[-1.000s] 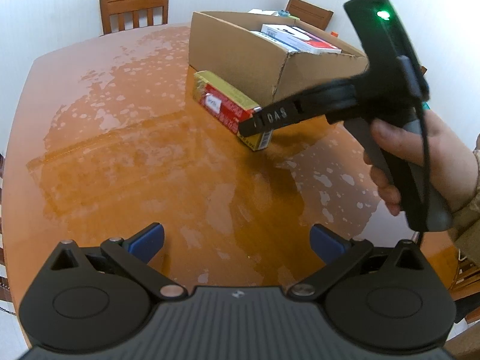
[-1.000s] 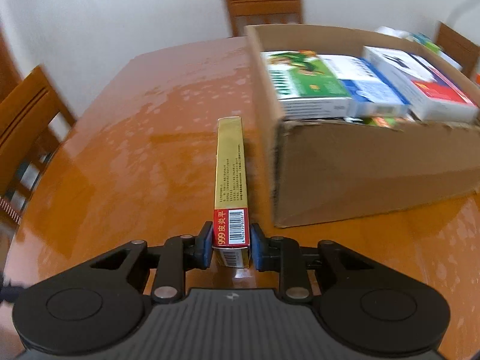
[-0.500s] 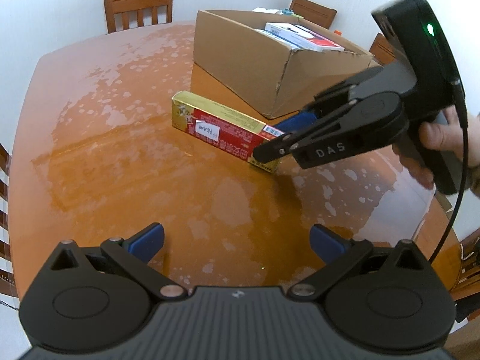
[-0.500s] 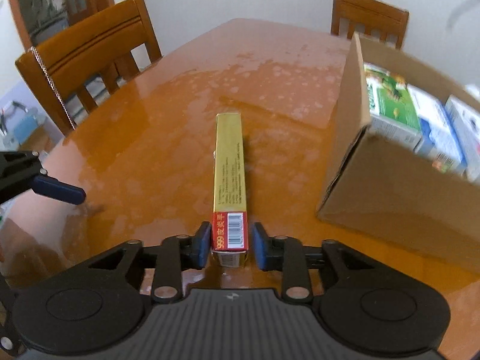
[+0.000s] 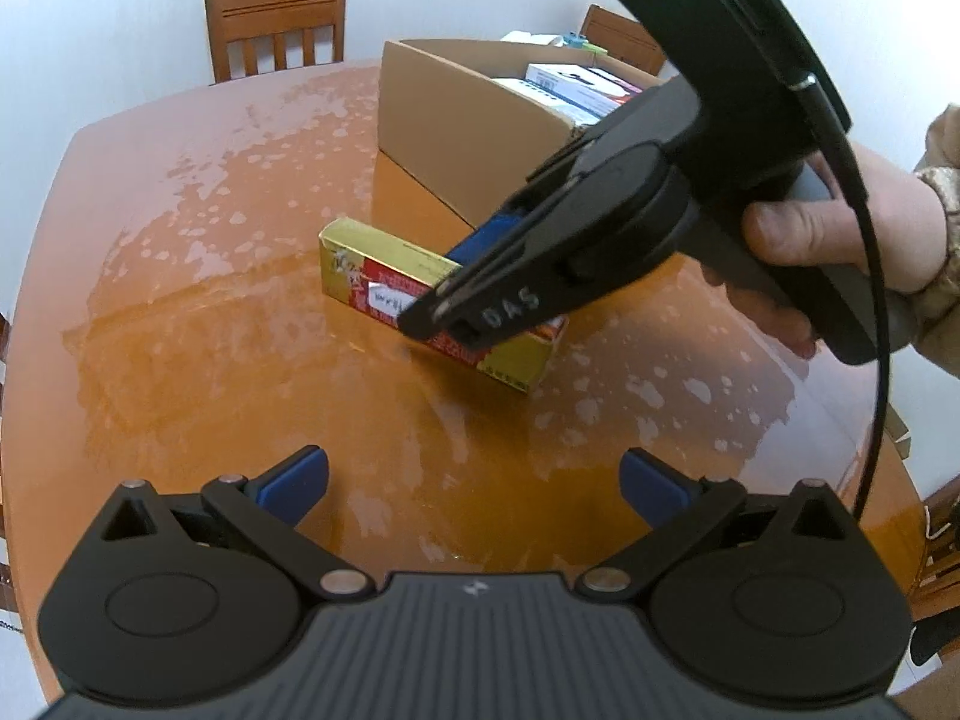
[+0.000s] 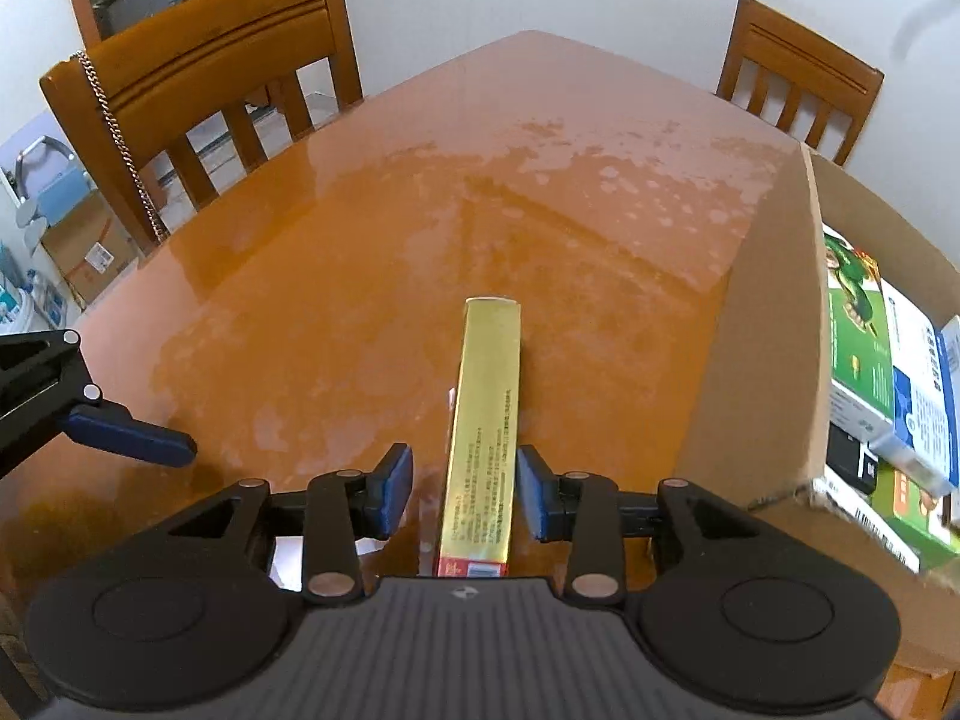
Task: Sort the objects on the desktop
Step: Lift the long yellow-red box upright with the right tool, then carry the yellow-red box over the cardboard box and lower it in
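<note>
A long gold and red box [image 5: 384, 276] stands on its long edge on the wooden table [image 5: 210, 330], next to the cardboard box [image 5: 456, 138]. In the right wrist view the gold box [image 6: 486, 420] lies between the open fingers of my right gripper [image 6: 465, 489], with a gap on each side. My right gripper [image 5: 474, 276] also shows in the left wrist view, straddling the box from above. My left gripper [image 5: 474, 483] is open and empty, low over the table in front of the gold box.
The cardboard box [image 6: 774, 354] holds several packaged boxes [image 6: 870, 348]. Wooden chairs stand around the table: one at the far side [image 5: 276, 24], one at the left [image 6: 198, 96], one at the back right [image 6: 792, 78]. My left gripper's finger [image 6: 126, 438] shows at the left of the right wrist view.
My right gripper swung the gold box away from the cardboard box, then opened its fingers and let go. The box now stands free on the table. My left gripper stayed open.
</note>
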{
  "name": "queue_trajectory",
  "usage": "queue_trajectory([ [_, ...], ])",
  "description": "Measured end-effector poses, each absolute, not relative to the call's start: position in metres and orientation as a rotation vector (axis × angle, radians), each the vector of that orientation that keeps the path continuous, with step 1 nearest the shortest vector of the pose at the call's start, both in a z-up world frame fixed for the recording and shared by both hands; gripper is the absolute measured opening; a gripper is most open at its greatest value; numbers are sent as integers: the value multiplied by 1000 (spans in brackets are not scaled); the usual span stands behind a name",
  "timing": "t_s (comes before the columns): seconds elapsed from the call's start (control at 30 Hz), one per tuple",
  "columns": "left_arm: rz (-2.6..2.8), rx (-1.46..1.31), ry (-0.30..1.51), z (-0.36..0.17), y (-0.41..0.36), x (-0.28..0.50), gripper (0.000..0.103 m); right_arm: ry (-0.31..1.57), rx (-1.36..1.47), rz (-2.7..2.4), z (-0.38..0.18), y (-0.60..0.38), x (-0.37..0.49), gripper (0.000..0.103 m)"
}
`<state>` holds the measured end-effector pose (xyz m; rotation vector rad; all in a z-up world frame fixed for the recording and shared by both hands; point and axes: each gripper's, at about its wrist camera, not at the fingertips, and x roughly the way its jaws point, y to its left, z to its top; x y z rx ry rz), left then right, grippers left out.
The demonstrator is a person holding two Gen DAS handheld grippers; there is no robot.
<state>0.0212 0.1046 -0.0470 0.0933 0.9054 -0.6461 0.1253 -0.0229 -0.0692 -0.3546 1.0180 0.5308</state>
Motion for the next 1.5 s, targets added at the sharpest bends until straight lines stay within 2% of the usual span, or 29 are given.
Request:
queue_trajectory([
  [0.1, -639, 88, 902, -48, 102, 25, 103, 1031, -351, 535, -71, -23, 128, 42],
  [0.17, -639, 81, 899, -48, 100, 26, 103, 1066, -346, 529, -71, -25, 131, 29],
  [0.4, -656, 106, 878, -41, 93, 23, 103, 1118, -337, 572, -66, -37, 124, 28],
  [0.8, -660, 108, 836, -9, 58, 16, 103, 1097, -286, 658, -13, -74, 107, 28],
  [1.03, -541, 140, 839, 12, 7, 18, 103, 1044, -281, 770, 31, -121, 113, 28],
  [1.5, -445, 14, 847, 37, -105, 33, 103, 953, -420, 931, 89, -230, 161, 28],
])
